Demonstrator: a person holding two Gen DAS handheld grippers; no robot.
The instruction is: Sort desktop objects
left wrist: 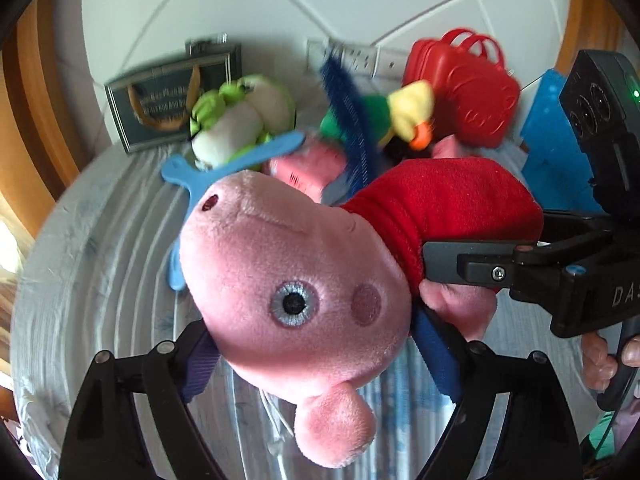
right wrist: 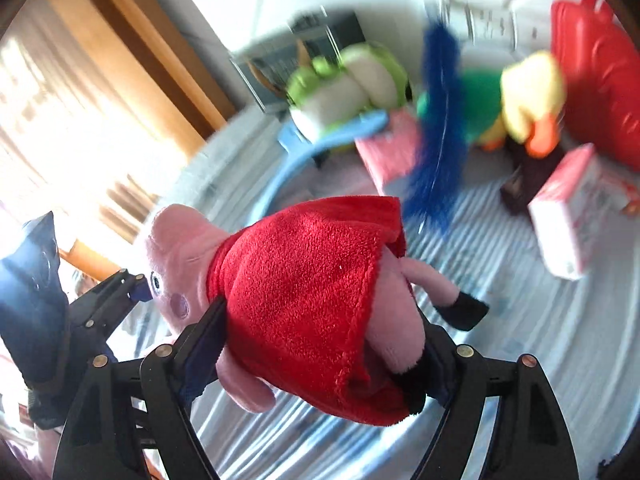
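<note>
Pink plush pig point(left wrist: 288, 280) in red dress is clamped at the head by the left gripper point(left wrist: 316, 356). Its body is gripped by the right gripper point(right wrist: 320, 344), above the striped tabletop point(right wrist: 520, 340).

Fuzzy plush pig point(left wrist: 296, 280), fleecy red dress point(right wrist: 304, 292), glossy plastic case point(left wrist: 460, 88).

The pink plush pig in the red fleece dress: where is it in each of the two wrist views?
Left wrist view: the pink plush pig fills the centre, head toward the camera.
Right wrist view: the pig sits low in the centre, red dress toward the camera, head at left.
Shared landmark: the green and white plush frog behind it.
</note>
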